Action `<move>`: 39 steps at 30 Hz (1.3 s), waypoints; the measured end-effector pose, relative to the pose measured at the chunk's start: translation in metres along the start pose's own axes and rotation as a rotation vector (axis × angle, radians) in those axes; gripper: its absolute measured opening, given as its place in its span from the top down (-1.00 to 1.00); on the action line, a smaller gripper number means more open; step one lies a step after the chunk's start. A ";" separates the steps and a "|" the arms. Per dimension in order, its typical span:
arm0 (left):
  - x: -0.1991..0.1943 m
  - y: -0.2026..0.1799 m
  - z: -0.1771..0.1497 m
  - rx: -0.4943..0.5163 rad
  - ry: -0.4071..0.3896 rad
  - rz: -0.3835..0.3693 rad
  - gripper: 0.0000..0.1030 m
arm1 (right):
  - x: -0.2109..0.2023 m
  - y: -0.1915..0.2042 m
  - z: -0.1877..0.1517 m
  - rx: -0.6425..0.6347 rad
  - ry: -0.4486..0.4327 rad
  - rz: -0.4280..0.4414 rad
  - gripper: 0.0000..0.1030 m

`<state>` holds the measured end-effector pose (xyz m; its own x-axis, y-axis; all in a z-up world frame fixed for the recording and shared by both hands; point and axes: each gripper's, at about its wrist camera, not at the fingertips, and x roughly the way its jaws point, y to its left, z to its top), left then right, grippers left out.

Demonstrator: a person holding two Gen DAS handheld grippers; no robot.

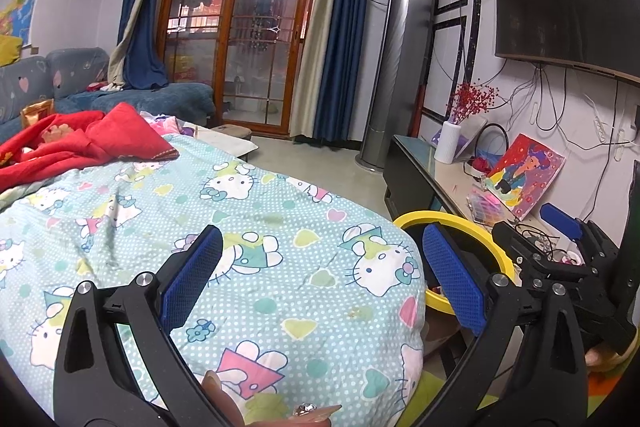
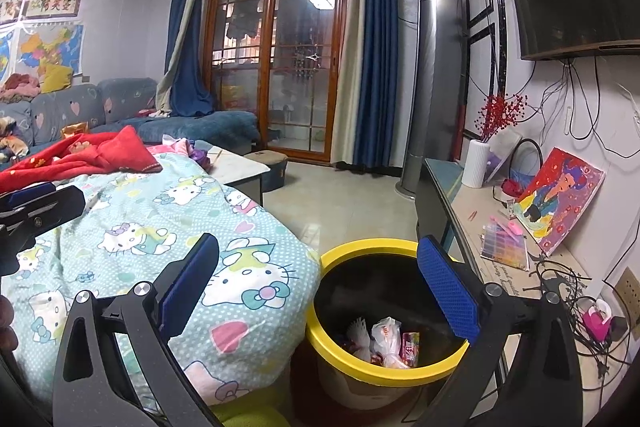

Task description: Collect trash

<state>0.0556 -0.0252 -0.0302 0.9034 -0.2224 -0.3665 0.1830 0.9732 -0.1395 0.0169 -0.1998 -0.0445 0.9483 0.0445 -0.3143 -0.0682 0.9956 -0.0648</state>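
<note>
A yellow-rimmed trash bin (image 2: 360, 249) stands on the floor beside the bed; wrappers and a plastic bag (image 2: 386, 341) lie in its bottom. My right gripper (image 2: 320, 283) is open and empty, held above the bin's near rim and the bed's edge. My left gripper (image 1: 320, 267) is open and empty above the Hello Kitty blanket (image 1: 256, 211). The bin's rim (image 1: 472, 227) shows at the right in the left wrist view, partly behind the right finger. The right gripper's body (image 1: 568, 259) is to its right. The left gripper's side (image 2: 36, 211) shows at the left edge of the right wrist view.
A red blanket (image 1: 80, 139) lies at the bed's far end. A low TV cabinet (image 2: 472, 215) at the right carries a painting (image 2: 560, 195), a white vase (image 2: 476, 163), a bead box and tangled cables. A sofa, a small table and a tower air conditioner (image 2: 436, 79) stand beyond.
</note>
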 end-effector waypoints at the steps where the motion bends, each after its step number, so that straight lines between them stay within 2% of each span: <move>1: 0.000 0.000 0.000 0.000 -0.001 0.000 -0.79 | 0.001 0.000 0.000 0.001 0.003 -0.002 -0.87; 39: -0.002 0.002 -0.002 0.000 0.008 0.012 -0.79 | 0.003 -0.003 -0.002 0.022 0.014 -0.020 -0.87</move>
<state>0.0535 -0.0230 -0.0321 0.9023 -0.2114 -0.3758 0.1724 0.9757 -0.1349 0.0194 -0.2032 -0.0470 0.9449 0.0232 -0.3267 -0.0419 0.9979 -0.0503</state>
